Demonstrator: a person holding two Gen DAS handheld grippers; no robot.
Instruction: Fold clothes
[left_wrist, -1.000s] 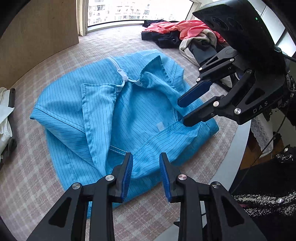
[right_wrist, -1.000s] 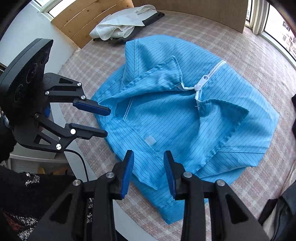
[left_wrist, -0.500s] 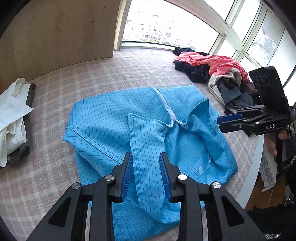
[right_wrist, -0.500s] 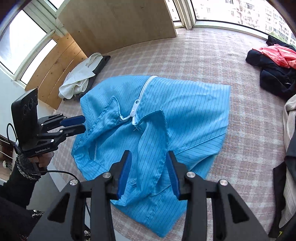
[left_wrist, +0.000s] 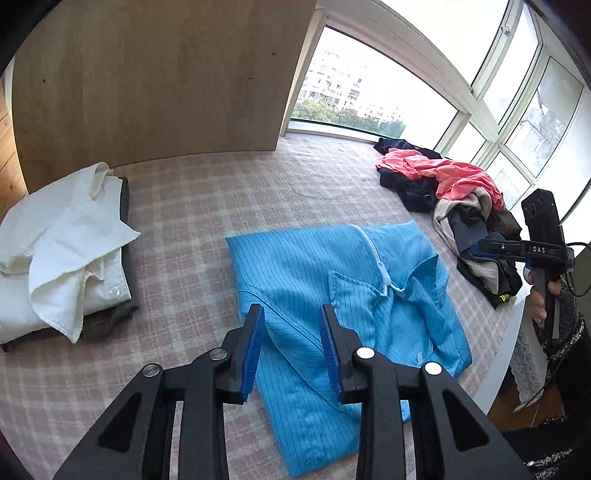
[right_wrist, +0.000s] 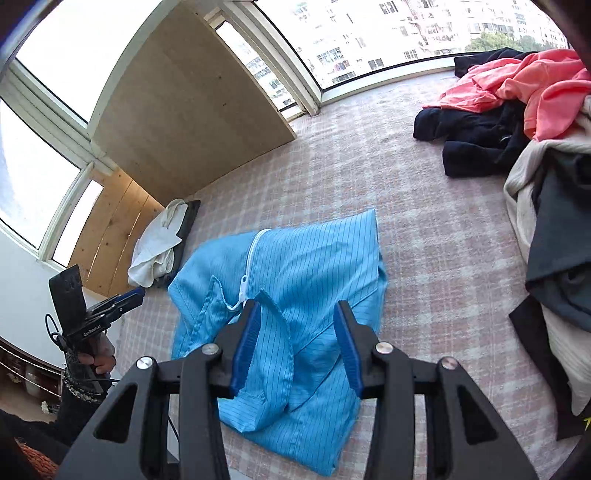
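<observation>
The plaid-covered worktop carried the folded blue striped zip jacket near its front edge. Both tongs had risen well clear of it since a second before, which suggested this garment was finished. The left gripper and right gripper hung open and empty. Only the right view showed the unfolded clothes pile large; the left view showed the folded white shirt plainly by the left edge.

Blue pinstriped garment, pink-and-white checked cover, white shirt, coral top.
</observation>
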